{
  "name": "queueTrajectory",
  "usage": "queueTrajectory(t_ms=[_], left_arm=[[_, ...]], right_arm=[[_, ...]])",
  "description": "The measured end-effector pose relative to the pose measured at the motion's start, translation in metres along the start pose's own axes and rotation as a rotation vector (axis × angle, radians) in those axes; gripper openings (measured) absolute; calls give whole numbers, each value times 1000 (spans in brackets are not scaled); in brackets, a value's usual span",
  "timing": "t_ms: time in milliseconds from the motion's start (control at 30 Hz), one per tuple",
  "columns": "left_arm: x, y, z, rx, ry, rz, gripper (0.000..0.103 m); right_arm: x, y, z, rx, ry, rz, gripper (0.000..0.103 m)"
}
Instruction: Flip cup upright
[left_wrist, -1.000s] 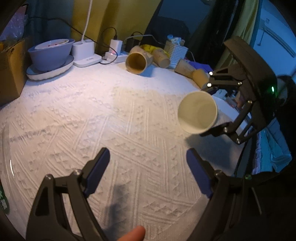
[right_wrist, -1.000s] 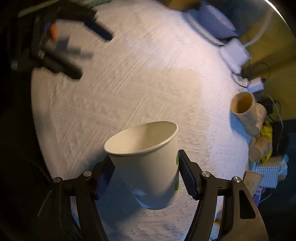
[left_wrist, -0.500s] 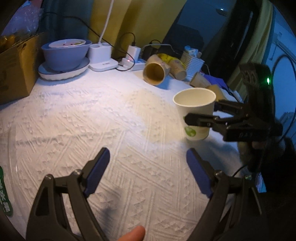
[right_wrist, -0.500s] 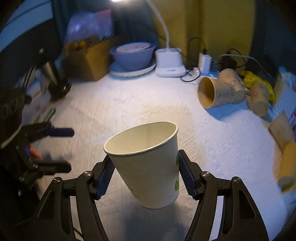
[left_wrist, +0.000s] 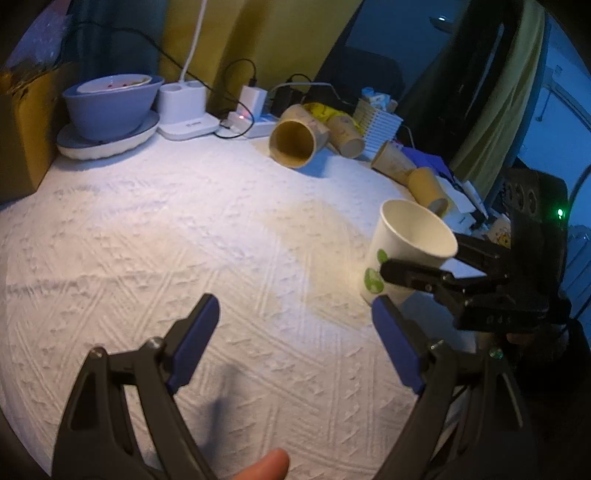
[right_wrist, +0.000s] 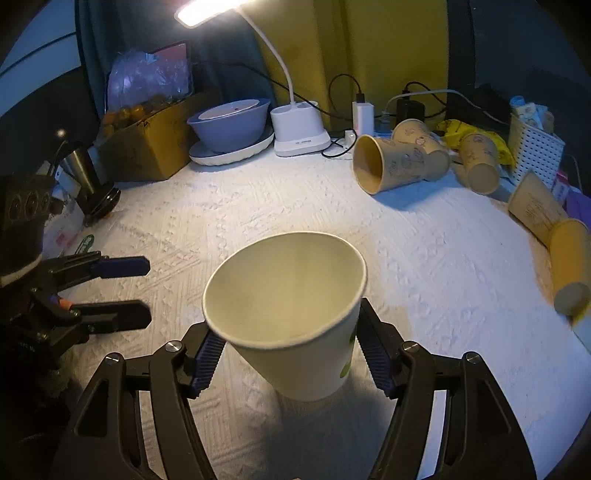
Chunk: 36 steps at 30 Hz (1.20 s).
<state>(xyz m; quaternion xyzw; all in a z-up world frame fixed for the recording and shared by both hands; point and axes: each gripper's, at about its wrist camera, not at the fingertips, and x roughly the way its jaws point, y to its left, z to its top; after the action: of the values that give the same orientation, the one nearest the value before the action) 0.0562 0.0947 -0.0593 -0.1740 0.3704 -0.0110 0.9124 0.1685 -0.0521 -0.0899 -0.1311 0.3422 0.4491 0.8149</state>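
A white paper cup (right_wrist: 291, 317) with green dots stands mouth up on the white textured cloth (right_wrist: 258, 206), slightly tilted. My right gripper (right_wrist: 291, 358) sits around its lower body, pads close to or touching its sides. The cup also shows in the left wrist view (left_wrist: 402, 254), at the right, with the right gripper (left_wrist: 436, 273) around it. My left gripper (left_wrist: 295, 339) is open and empty, low over the cloth to the cup's left; it shows at the left in the right wrist view (right_wrist: 122, 288).
Several tan paper cups (right_wrist: 391, 162) lie on their sides at the back right. A blue bowl on a plate (right_wrist: 229, 129), a white lamp base (right_wrist: 299, 129), chargers and cables line the back. A cardboard box (right_wrist: 147, 147) and a metal flask (right_wrist: 85, 177) stand at the left.
The right gripper has turned the cup from mouth sideways in the air to mouth up, and lowered it onto the cloth. The left gripper has stayed open and nearly still.
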Motion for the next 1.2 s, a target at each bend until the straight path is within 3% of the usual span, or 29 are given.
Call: queueTrajectory(t_ms=[700,1200], left_arm=[[-18,-45,-19,131,-49,-33,86],[-61,-71,-29,154,-148,-83,86]], right_arm=[[-52,9,-47,74,-102,-159,76],[-114,37,-82,108,-186,-283,76]])
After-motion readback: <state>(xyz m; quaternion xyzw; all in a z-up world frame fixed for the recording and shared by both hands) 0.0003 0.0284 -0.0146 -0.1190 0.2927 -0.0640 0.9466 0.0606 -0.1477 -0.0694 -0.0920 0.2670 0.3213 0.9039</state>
